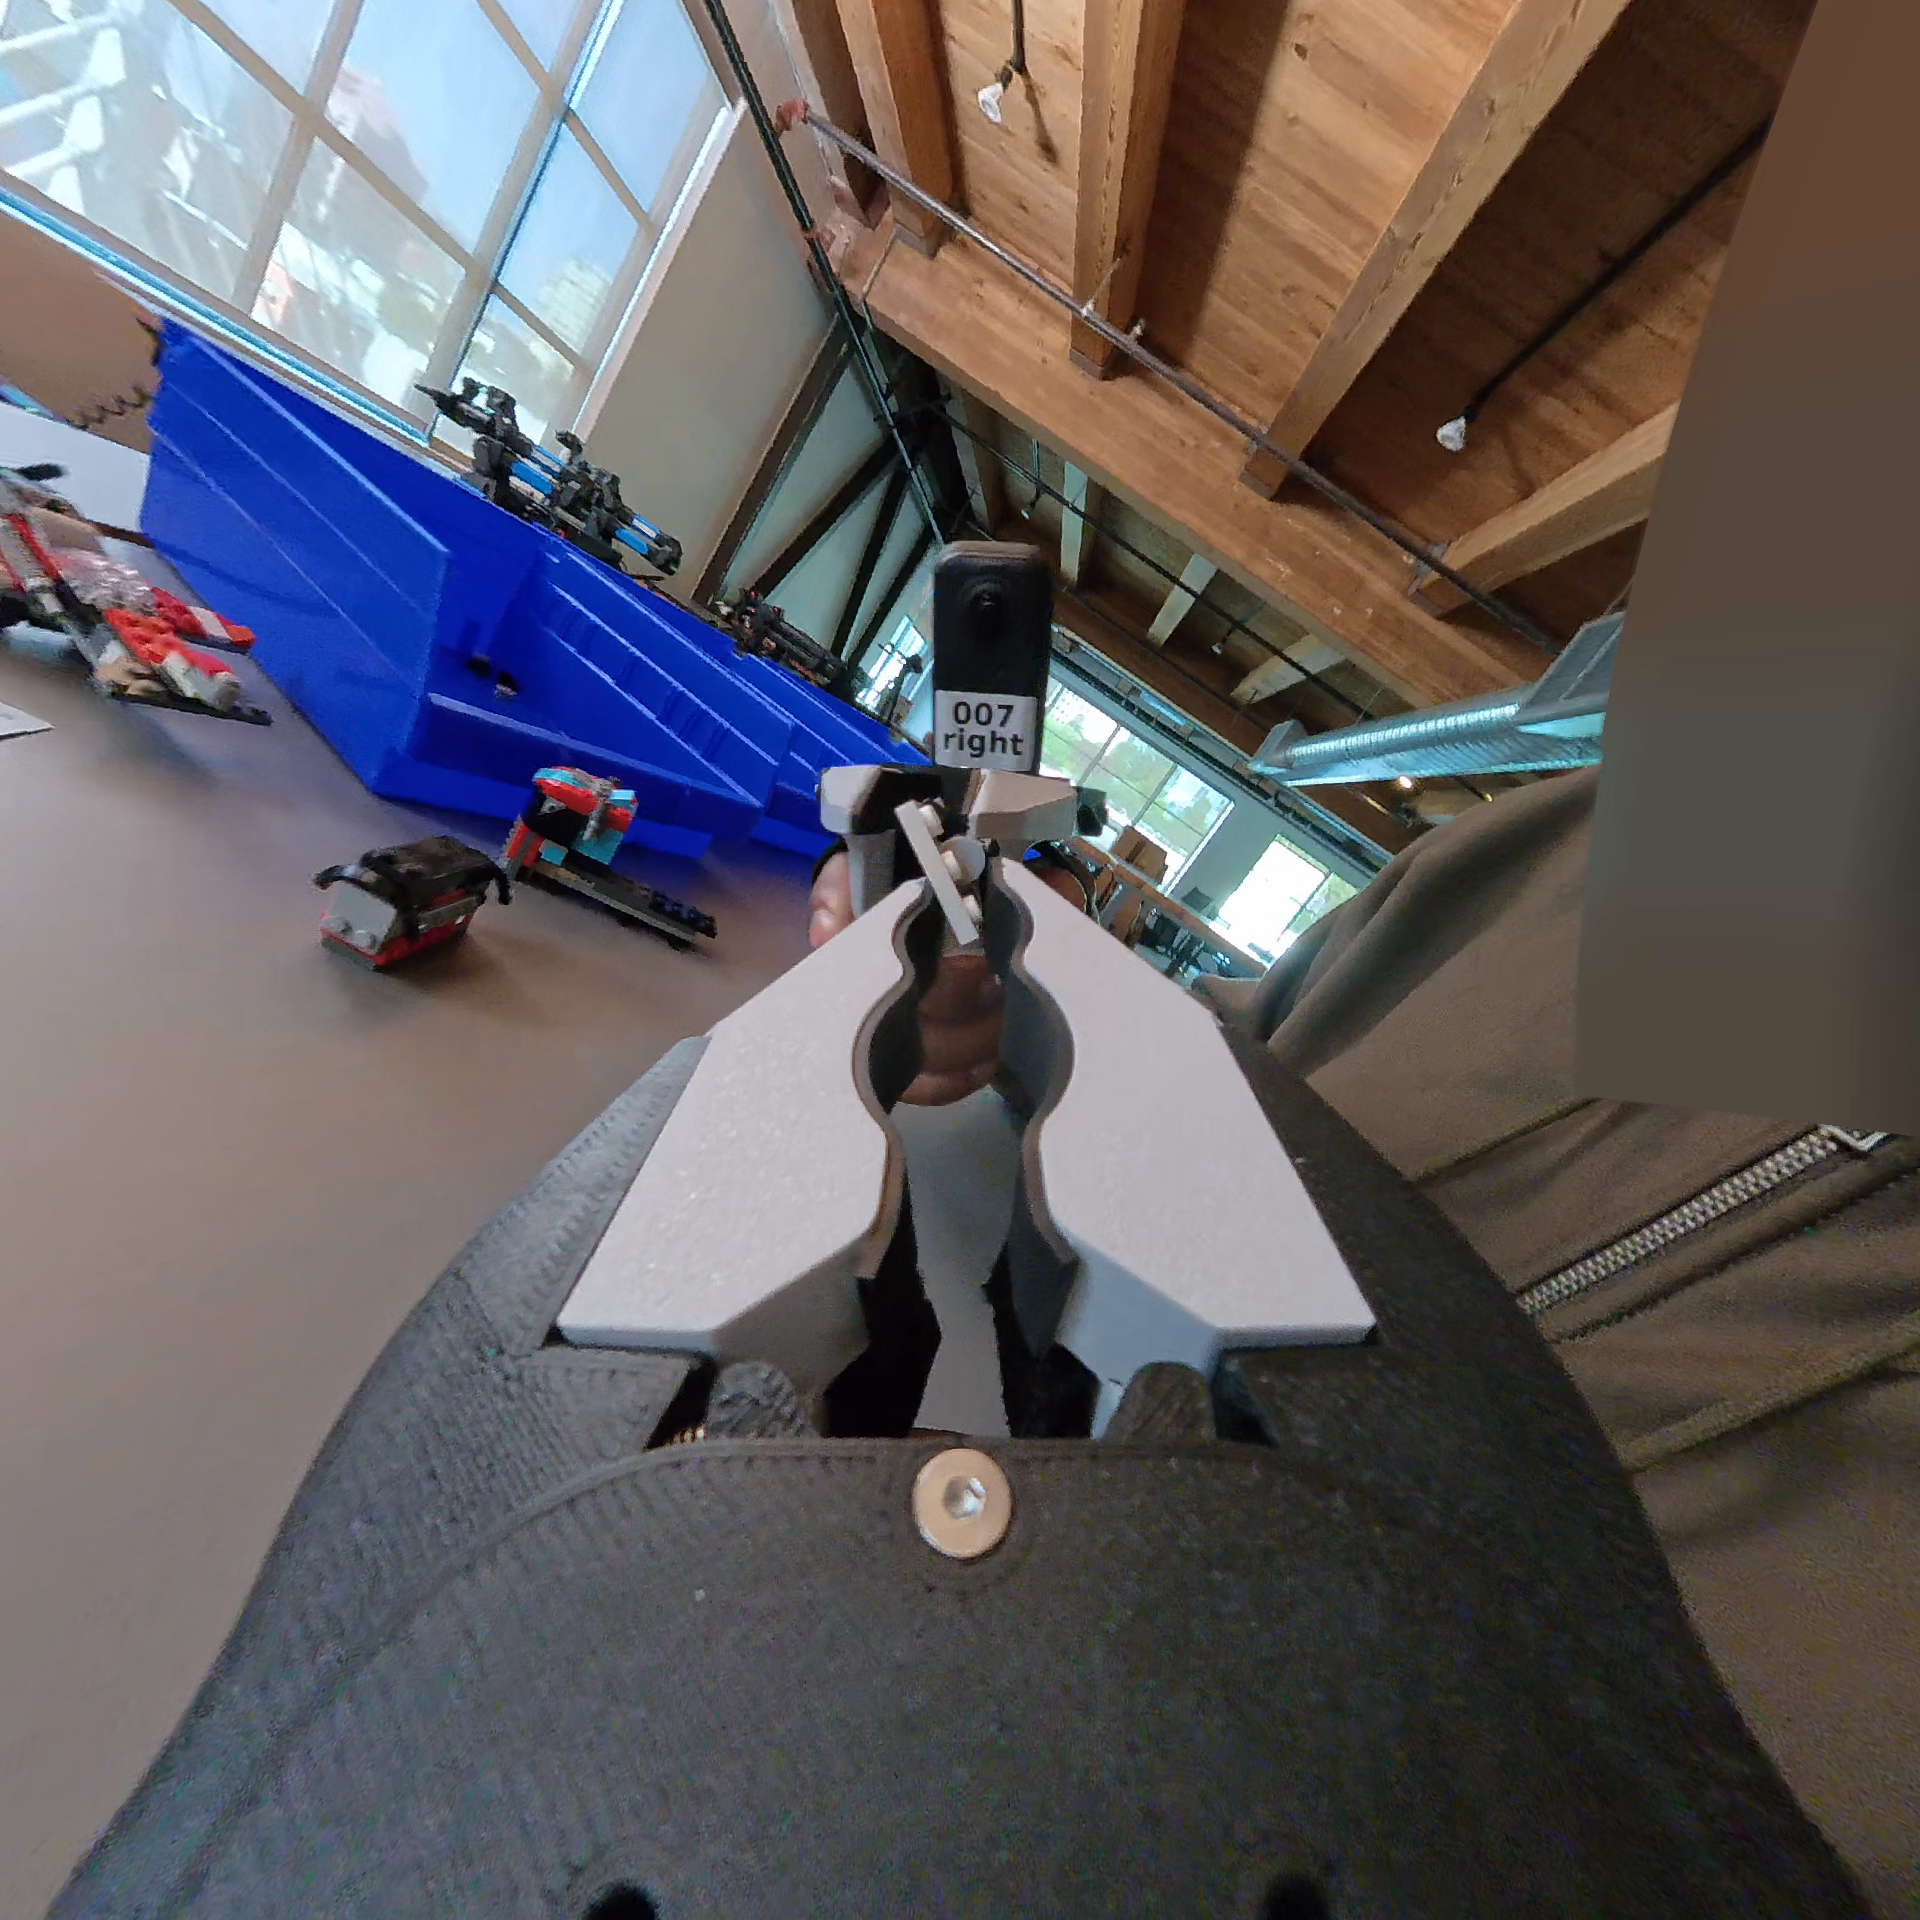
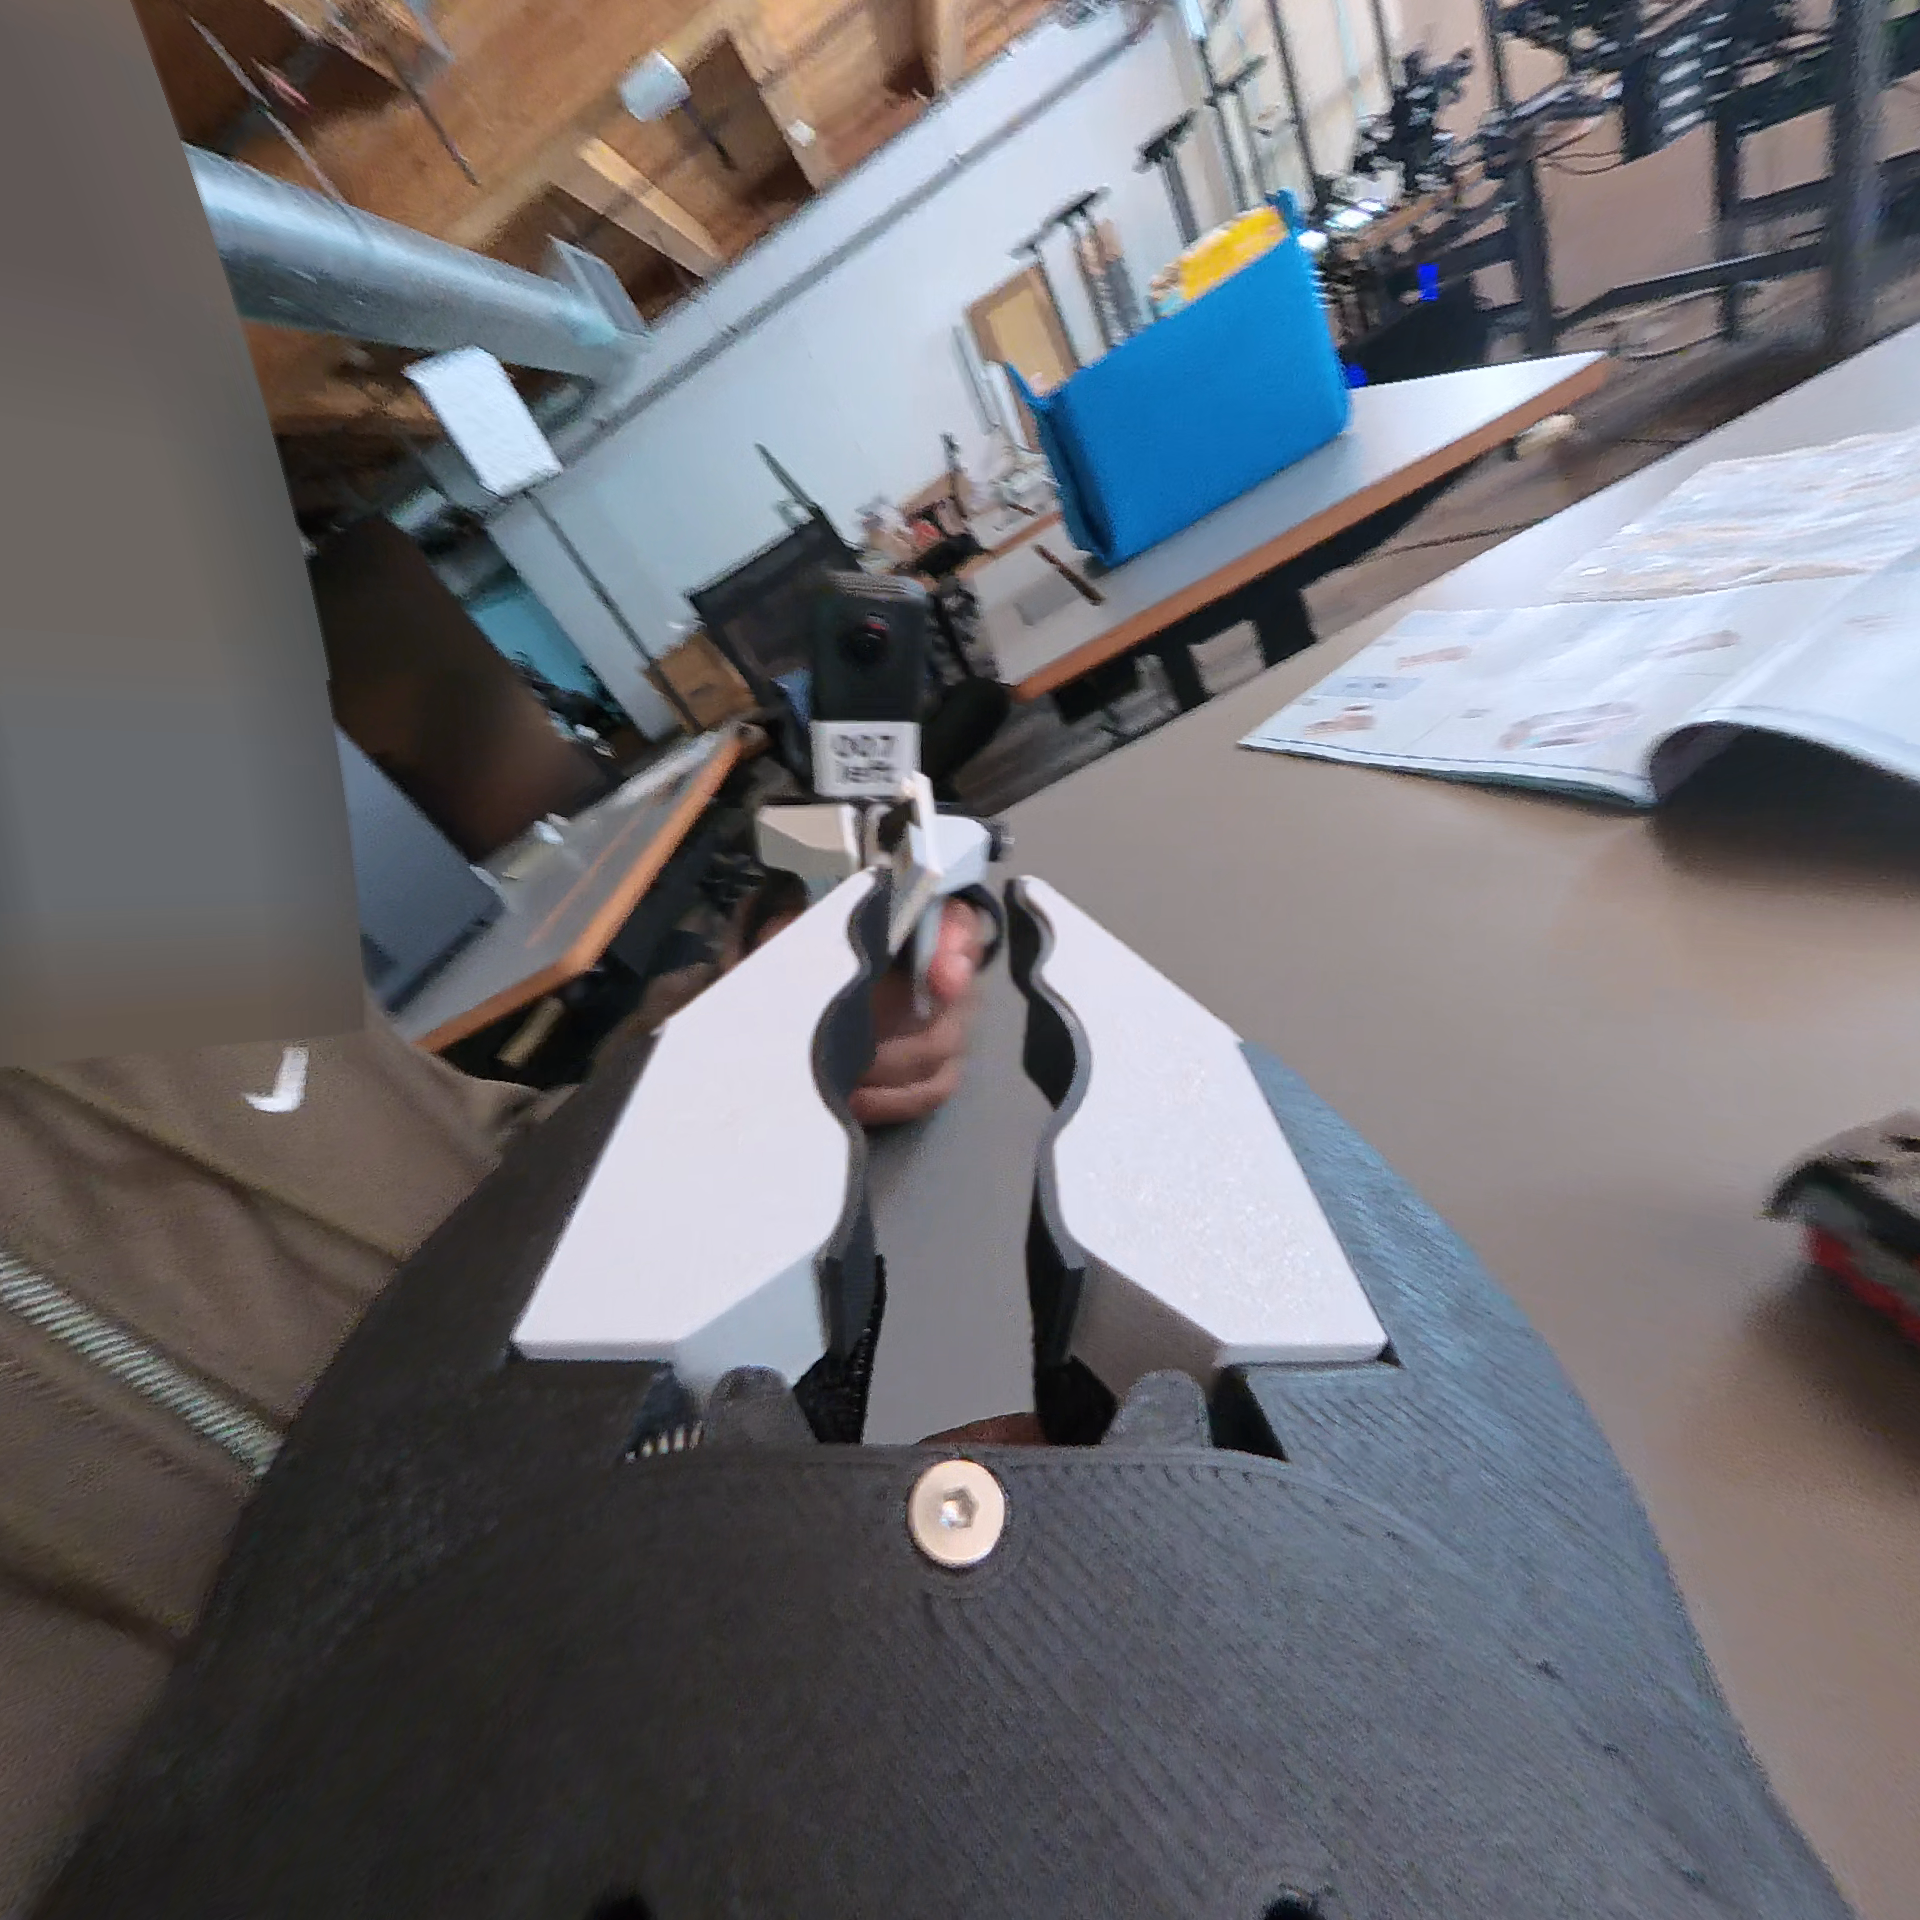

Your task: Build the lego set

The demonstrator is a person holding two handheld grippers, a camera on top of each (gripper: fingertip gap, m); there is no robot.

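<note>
My two grippers face each other above a brown table. A small white flat brick plate with studs stands tilted between them. My left gripper is shut on the plate's near end. In the right wrist view the plate sticks out of the left gripper. My right gripper is open. Its fingers stand on either side of the plate's end without pressing on it. It also shows in the left wrist view, just behind the plate.
Blue bins stand on the table's far side, with brick models in front and more bricks at left. An open booklet lies at right, and a brick model at the edge. The person's jacket is close by.
</note>
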